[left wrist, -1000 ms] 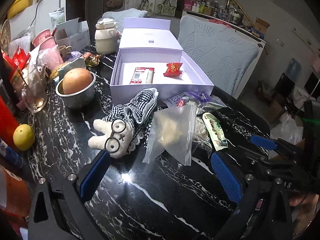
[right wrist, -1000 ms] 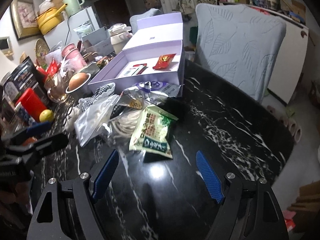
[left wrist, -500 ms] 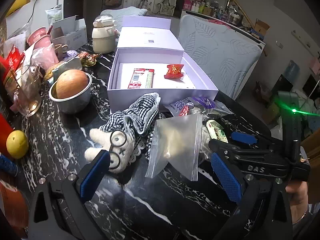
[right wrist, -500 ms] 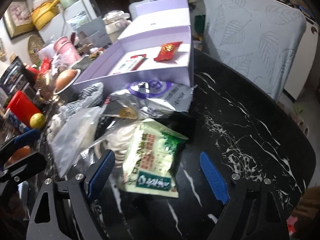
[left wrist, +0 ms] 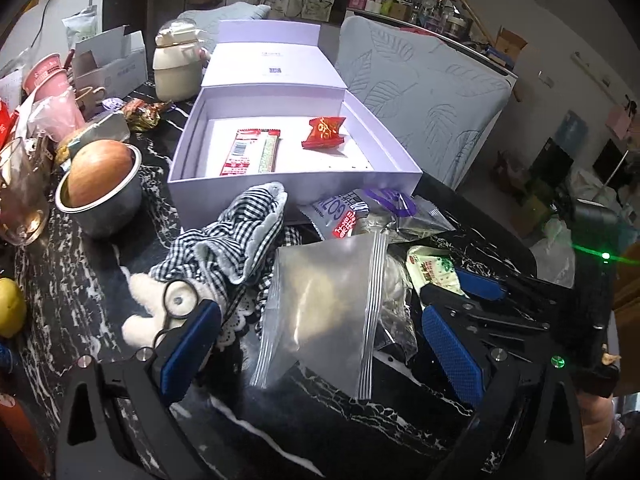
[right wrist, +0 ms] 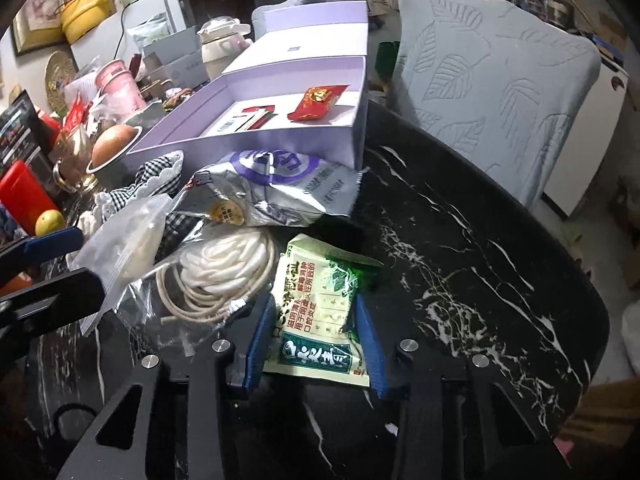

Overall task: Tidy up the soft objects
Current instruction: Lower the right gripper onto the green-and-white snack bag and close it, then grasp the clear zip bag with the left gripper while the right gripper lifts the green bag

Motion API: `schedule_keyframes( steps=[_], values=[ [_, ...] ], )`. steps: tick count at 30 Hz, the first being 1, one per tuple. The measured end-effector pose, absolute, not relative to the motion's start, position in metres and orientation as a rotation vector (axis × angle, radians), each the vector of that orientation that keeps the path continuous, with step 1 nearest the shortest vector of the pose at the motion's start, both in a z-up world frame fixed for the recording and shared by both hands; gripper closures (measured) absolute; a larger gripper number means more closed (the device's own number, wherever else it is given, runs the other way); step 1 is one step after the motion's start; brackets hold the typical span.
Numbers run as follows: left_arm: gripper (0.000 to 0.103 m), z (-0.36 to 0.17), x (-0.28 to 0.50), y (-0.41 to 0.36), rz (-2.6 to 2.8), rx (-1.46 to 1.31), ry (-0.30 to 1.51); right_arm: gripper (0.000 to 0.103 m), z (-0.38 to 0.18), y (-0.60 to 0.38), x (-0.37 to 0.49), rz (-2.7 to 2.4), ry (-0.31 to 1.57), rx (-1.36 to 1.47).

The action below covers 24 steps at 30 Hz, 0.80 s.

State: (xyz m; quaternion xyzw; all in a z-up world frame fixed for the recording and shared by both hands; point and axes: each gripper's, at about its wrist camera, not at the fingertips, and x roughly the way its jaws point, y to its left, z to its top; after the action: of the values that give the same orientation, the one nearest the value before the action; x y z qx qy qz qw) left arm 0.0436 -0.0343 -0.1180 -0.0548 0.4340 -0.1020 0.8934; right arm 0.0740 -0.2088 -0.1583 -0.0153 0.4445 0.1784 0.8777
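Note:
A green snack packet (right wrist: 316,312) lies on the black marble table (right wrist: 460,240). My right gripper (right wrist: 312,320) is closing on it, and both blue pads touch its sides. My left gripper (left wrist: 316,314) is open, its fingers spread over a clear zip bag (left wrist: 324,300) and beside a plush toy in checked cloth (left wrist: 224,248). A silver and purple packet (right wrist: 276,184) and a bagged coil of white cord (right wrist: 224,268) lie between them. The open lilac box (left wrist: 280,188) behind holds a red bar wrapper (left wrist: 250,154) and a red sachet (left wrist: 324,132).
At the left stand a steel bowl with an onion (left wrist: 100,184), a lemon (left wrist: 10,308), a glass (left wrist: 20,196), pink cups (left wrist: 44,76) and a cream jar (left wrist: 176,68). A chair with a leaf-pattern cover (right wrist: 500,112) stands behind the table. The marble at the right is bare.
My right gripper has moved in over the green packet and its jaws have narrowed onto it. My left gripper has advanced toward the zip bag and plush toy, still open.

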Motion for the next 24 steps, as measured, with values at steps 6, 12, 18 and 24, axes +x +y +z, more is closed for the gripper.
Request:
schedule_keyframes(
  steps=[6, 12, 18, 24],
  values=[
    [0.000, -0.125, 0.055, -0.038, -0.223, -0.095, 0.914, 0.063, -0.158, -0.220, 0.064, 0.387, 0.936, -0.021],
    [0.022, -0.134, 0.065, -0.042, -0.219, -0.091, 0.945, 0.063, -0.158, -0.228, 0.054, 0.373, 0.940, -0.014],
    [0.062, -0.133, 0.057, -0.043, -0.231, -0.100, 0.921, 0.063, -0.157, -0.233, 0.048, 0.365, 0.943, -0.001],
    [0.071, -0.126, 0.044, -0.043, -0.225, -0.099, 0.910, 0.064, -0.157, -0.236, 0.040, 0.372, 0.944, 0.004]
  ],
)
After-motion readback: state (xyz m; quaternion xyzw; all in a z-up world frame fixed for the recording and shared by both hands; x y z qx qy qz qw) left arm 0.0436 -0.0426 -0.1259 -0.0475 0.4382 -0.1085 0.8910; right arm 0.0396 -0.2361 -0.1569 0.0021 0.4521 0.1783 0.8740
